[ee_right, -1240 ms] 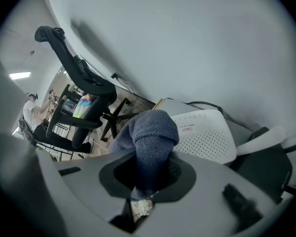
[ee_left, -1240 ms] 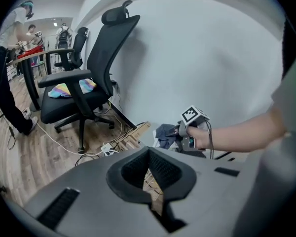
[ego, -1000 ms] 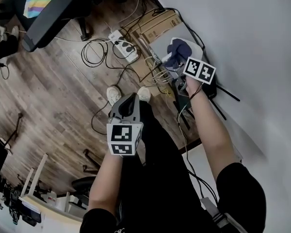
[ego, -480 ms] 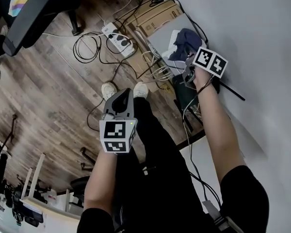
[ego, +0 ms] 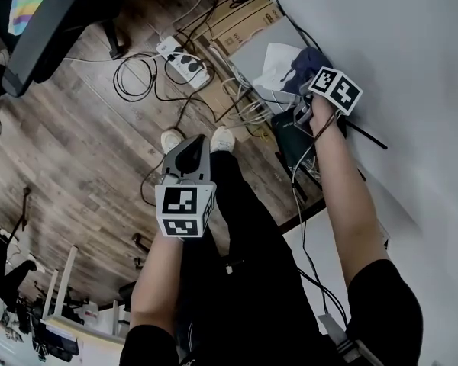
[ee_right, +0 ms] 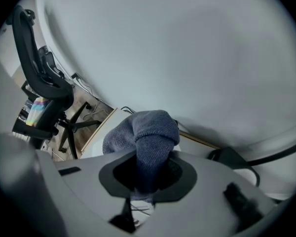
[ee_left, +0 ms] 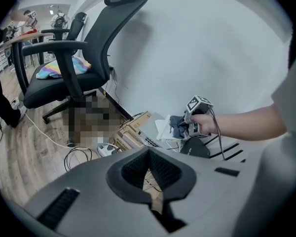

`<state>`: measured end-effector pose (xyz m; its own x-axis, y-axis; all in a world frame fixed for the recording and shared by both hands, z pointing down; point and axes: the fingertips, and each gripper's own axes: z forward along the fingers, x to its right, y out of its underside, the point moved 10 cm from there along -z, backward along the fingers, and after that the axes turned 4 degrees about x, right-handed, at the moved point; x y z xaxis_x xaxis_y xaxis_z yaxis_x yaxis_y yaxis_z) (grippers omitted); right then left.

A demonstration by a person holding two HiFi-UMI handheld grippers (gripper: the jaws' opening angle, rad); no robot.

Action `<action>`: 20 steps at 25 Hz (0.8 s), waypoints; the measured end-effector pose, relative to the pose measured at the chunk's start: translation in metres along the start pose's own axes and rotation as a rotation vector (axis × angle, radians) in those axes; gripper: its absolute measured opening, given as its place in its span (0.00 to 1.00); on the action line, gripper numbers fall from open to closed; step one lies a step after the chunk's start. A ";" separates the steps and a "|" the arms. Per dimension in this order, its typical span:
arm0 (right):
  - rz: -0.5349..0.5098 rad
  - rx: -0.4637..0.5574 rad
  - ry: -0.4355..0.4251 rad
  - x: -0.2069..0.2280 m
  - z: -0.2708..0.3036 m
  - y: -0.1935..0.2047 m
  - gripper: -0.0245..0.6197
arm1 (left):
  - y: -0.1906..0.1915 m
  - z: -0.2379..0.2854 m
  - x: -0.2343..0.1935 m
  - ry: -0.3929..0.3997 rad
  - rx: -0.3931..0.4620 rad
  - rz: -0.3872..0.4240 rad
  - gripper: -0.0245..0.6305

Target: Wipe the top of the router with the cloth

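Router: a white, flat box (ego: 273, 58) lying low at the wall-side edge of the wooden floor (ego: 76, 143), just beside a brown cardboard box (ego: 244, 27) and above a tangle of pale cables (ego: 248, 113).

Step in hand, as judged: the wipe of its top is under way. The blue-grey knitted cloth (ego: 311, 59) rests bunched on the router's wall-side end, and the white top towards the cardboard box lies uncovered.

Recommendations:
- Press the cloth down flat so more than its folded nose meets the surface.
- Draw it in straight, overlapping passes towards the uncovered end.
- Use light pressure; the router looks light and could slide or tug its leads.
- Steer clear of the cables at its near side.

Right hand-held gripper (ee_right: 147, 174): jaws pinching the cloth, which fills the gap and bulges out ahead in a rounded fold. The jaws themselves do not appear to touch the router.

Left hand-held gripper (ee_left: 149, 169): held well apart from the work, over your legs, jaws pressed together with nothing between them.
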<state>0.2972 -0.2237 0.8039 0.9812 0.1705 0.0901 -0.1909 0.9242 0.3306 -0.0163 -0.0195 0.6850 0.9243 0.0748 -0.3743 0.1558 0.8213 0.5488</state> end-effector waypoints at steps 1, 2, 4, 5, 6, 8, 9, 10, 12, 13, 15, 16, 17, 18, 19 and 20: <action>-0.005 0.002 0.019 0.000 -0.002 0.003 0.13 | 0.001 0.000 0.000 0.002 -0.003 0.000 0.04; -0.013 0.005 0.033 0.000 -0.003 0.007 0.13 | 0.002 0.000 0.000 0.005 -0.008 0.002 0.04; -0.034 0.014 0.045 -0.001 -0.006 0.015 0.13 | 0.004 0.001 -0.001 0.014 -0.019 0.008 0.04; -0.047 0.016 0.046 -0.001 -0.007 0.019 0.13 | 0.005 0.001 -0.001 0.021 -0.023 0.014 0.04; -0.060 0.014 0.048 -0.001 -0.008 0.023 0.13 | 0.005 0.000 -0.001 0.027 -0.026 0.021 0.04; -0.071 0.000 0.053 0.001 -0.012 0.031 0.13 | 0.007 -0.002 -0.001 0.038 -0.032 0.031 0.04; -0.061 -0.013 0.052 0.002 -0.014 0.035 0.13 | 0.008 -0.002 -0.002 0.041 -0.034 0.033 0.04; -0.038 -0.030 0.045 0.003 -0.015 0.039 0.13 | 0.009 -0.003 -0.002 0.043 -0.036 0.033 0.04; 0.038 -0.071 0.016 0.006 -0.019 0.047 0.13 | 0.010 -0.003 -0.003 0.051 -0.039 0.029 0.04; 0.075 -0.088 -0.001 0.008 -0.020 0.051 0.13 | 0.010 -0.003 -0.003 0.056 -0.040 0.028 0.04; 0.113 -0.096 -0.031 0.008 -0.022 0.058 0.13 | 0.010 -0.002 -0.003 0.066 -0.043 0.030 0.04; 0.118 -0.087 -0.043 0.007 -0.022 0.060 0.13 | 0.010 -0.002 -0.002 0.071 -0.047 0.032 0.04; 0.122 -0.076 -0.054 0.008 -0.022 0.062 0.13 | 0.010 -0.002 -0.002 0.075 -0.050 0.035 0.04; 0.133 -0.066 -0.062 0.008 -0.022 0.062 0.13 | 0.010 -0.002 -0.002 0.080 -0.052 0.037 0.04; 0.154 -0.058 -0.069 0.010 -0.022 0.061 0.13 | 0.009 -0.001 -0.001 0.084 -0.054 0.040 0.04; 0.186 -0.051 -0.074 0.011 -0.022 0.060 0.13 | 0.008 0.000 -0.002 0.088 -0.055 0.042 0.04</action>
<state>0.2973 -0.1593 0.8043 0.9241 0.3165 0.2143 -0.3656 0.8954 0.2540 -0.0168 -0.0129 0.6901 0.8951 0.1570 -0.4172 0.0961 0.8460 0.5244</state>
